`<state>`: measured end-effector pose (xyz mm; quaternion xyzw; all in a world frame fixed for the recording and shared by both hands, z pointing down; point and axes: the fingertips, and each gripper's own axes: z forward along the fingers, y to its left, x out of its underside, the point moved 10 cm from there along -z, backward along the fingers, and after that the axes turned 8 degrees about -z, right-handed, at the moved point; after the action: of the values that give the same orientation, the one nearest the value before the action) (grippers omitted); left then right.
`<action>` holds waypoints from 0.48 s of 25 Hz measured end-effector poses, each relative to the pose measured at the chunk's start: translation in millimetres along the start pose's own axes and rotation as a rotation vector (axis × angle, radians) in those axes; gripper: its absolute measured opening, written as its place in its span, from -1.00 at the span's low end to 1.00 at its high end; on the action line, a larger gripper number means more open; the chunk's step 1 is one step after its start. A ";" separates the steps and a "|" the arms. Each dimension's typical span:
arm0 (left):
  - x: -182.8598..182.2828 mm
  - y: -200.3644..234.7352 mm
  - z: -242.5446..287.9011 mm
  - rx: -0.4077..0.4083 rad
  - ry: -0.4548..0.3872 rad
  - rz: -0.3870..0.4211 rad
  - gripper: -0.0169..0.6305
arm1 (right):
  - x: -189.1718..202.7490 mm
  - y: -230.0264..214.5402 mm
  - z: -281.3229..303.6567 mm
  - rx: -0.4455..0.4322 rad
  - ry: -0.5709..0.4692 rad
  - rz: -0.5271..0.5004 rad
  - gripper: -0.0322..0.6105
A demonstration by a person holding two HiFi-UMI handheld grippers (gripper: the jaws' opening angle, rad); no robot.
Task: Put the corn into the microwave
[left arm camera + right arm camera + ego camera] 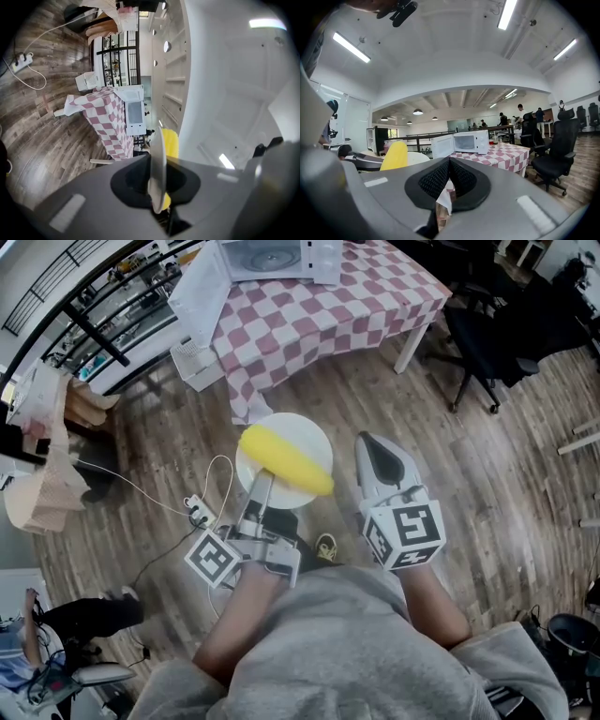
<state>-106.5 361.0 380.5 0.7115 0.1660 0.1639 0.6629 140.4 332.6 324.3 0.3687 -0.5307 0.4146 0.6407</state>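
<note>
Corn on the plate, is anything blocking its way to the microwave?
Nothing visible blocks it. The corn rides on the plate in the left hand-held gripper; only wooden floor lies before the table, and the microwave has its door open.

left tongs [264,486] clamped, level | right tongs [371,444] closed, empty

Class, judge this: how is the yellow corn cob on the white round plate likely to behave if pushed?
The yellow corn cob is rounded and lies loose, so it would probably roll. The left claw holds the white round plate by its rim only, so it might slide off.
</note>
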 end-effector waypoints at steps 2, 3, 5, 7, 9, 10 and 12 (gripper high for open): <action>-1.3 -0.8 2.3 0.002 0.001 0.003 -0.85 | -0.7 -1.7 1.4 0.001 -0.003 -0.002 -0.90; -1.5 -0.7 2.7 0.004 0.002 0.004 -0.85 | -0.4 -2.2 1.7 0.001 -0.003 -0.003 -0.90; -2.0 0.4 3.1 0.007 0.006 -0.002 -0.85 | 0.8 -3.0 3.0 0.004 0.000 -0.003 -0.90; -4.6 2.6 5.5 0.002 0.009 -0.012 -0.85 | 1.2 -3.4 7.8 0.008 0.002 -0.010 -0.90; -9.3 5.9 9.2 -0.003 0.009 -0.014 -0.85 | 0.9 -4.1 13.9 0.012 0.002 -0.015 -0.90; -11.7 7.2 11.7 -0.002 0.010 -0.015 -0.85 | 0.8 -4.6 16.7 0.013 0.002 -0.016 -0.90; -15.9 9.2 17.9 -0.002 0.012 -0.016 -0.85 | 1.2 -6.5 22.0 0.018 0.007 -0.017 -0.90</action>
<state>-112.4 337.3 388.3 0.7084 0.1754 0.1632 0.6639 138.3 310.1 329.0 0.3774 -0.5215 0.4153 0.6427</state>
